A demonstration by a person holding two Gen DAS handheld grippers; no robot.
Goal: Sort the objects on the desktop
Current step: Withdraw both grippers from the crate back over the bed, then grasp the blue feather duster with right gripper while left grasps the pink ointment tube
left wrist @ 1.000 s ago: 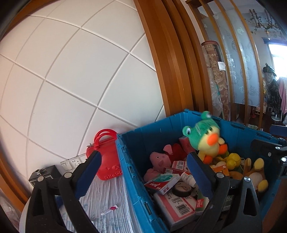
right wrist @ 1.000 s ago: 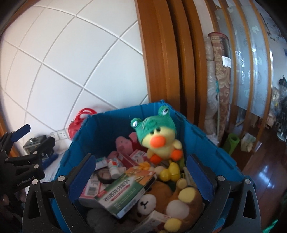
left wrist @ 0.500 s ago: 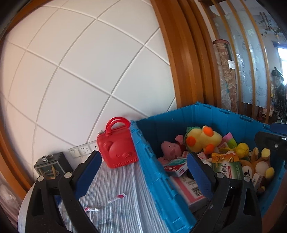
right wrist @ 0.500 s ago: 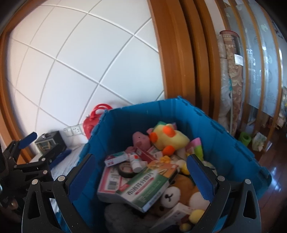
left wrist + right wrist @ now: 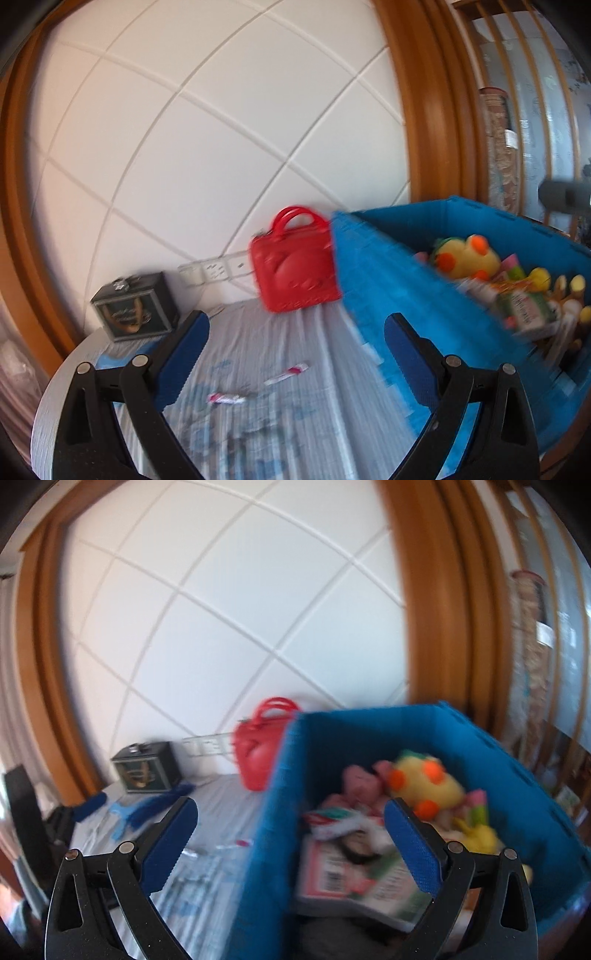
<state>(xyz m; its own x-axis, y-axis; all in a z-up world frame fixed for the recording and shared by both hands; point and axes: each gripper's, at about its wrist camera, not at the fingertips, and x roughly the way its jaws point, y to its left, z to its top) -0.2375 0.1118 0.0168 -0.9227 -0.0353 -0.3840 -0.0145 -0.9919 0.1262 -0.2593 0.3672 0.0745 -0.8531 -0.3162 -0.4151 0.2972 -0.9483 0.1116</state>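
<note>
Two grippers, both with fingers spread wide and nothing between them. The left gripper (image 5: 295, 350) hangs over a striped cloth (image 5: 280, 413), its right finger near the wall of the blue crate (image 5: 388, 295). The right gripper (image 5: 291, 834) straddles the crate's left wall, one finger over the cloth, the other over the contents.

Only the left view shows clearly the two small wrappers (image 5: 284, 373) lying apart on the cloth just ahead of the fingers; in the right view they are a blurred streak. Only the right view shows the boxes (image 5: 354, 878) in the crate's near end and a pink plush (image 5: 360, 781) behind them. Both show the yellow plush (image 5: 428, 786) further in.

Beyond the cloth, a red bag (image 5: 295, 273) stands touching the crate's far corner, and a dark box (image 5: 136, 312) sits well to its left. Sockets (image 5: 214, 267) run along the white panelled wall (image 5: 221, 129) behind.

The right view alone shows part of the left gripper, blurred, at its left edge.
</note>
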